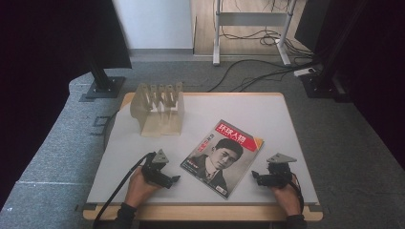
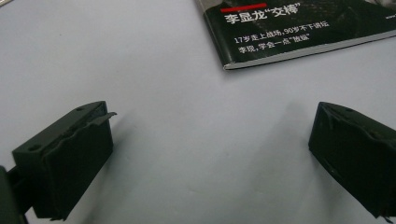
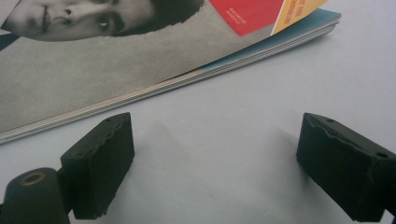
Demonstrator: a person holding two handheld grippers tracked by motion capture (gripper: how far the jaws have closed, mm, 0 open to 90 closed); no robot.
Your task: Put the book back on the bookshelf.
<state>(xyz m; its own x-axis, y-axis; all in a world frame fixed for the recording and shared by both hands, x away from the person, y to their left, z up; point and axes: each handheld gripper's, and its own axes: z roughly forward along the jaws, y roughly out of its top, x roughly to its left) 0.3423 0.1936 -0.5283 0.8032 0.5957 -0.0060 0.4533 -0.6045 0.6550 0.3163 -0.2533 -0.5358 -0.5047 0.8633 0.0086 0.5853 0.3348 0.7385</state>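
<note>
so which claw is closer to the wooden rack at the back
Left. The left claw sits at the front left of the table, on the same side as the wooden rack, which stands at the back left. The right claw is across the magazine, at the front right.

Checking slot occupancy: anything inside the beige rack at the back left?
From the high view, the beige rack shows upright dividers with nothing visible sticking out. The slot floors are hidden by its walls, so something small could sit unseen.
</note>
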